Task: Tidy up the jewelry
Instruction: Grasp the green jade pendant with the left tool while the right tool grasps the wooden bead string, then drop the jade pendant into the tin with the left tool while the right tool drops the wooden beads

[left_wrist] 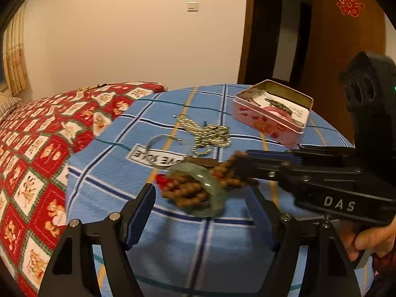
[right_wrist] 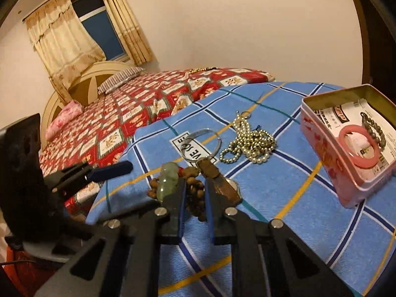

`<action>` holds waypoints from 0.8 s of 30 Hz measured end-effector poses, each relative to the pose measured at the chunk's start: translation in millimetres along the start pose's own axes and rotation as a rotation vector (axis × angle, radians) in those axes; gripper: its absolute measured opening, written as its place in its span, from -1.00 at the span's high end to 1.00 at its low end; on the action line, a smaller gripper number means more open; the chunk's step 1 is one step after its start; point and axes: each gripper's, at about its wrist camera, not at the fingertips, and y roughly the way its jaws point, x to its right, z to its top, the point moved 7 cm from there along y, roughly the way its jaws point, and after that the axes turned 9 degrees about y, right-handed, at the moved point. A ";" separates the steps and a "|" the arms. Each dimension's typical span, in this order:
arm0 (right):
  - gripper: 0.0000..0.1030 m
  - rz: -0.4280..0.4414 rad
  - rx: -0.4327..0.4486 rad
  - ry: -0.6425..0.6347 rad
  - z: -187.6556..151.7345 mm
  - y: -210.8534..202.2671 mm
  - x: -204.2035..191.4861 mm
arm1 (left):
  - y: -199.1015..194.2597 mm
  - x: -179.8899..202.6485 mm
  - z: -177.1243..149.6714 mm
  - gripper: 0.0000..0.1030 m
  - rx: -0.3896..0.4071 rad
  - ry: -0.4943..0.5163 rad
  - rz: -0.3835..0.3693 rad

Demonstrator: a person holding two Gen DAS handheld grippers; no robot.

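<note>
Cream walls, a curtained window (right_wrist: 99, 17) and a bed under a red patterned quilt (left_wrist: 32, 153) surround the blue checked cloth (left_wrist: 173, 242) that covers the work surface. At its far right stands an open pink tin (right_wrist: 326, 163), holding a printed card, a pink bangle (right_wrist: 358, 146) and a dark bead bracelet (right_wrist: 373, 128). Near the middle lie a tangled pearl necklace (right_wrist: 250, 141) and a thin silver bangle (right_wrist: 203, 146). Closer in, a green jade bangle (left_wrist: 210, 185) sits among a brown bead strand (left_wrist: 188, 193). The right gripper (right_wrist: 194, 188) is clamped narrowly on those brown beads. The left gripper (left_wrist: 200, 198) hangs wide apart around the pile, holding nothing.
</note>
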 end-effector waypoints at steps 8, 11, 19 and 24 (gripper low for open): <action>0.67 0.060 0.079 0.016 9.3 -20.4 -4.6 | 22.4 -10.0 -3.4 -0.28 -0.096 -0.042 0.108; 0.68 0.070 0.129 0.046 17.1 -32.3 1.3 | 24.6 -27.3 -8.6 0.56 -0.111 -0.130 0.101; 0.68 0.030 0.213 0.181 33.0 -51.8 44.1 | 16.3 -34.3 -8.7 0.66 -0.067 -0.178 0.085; 0.68 0.008 0.250 0.197 38.5 -63.7 55.4 | -4.7 -32.0 6.4 0.66 0.044 -0.153 0.094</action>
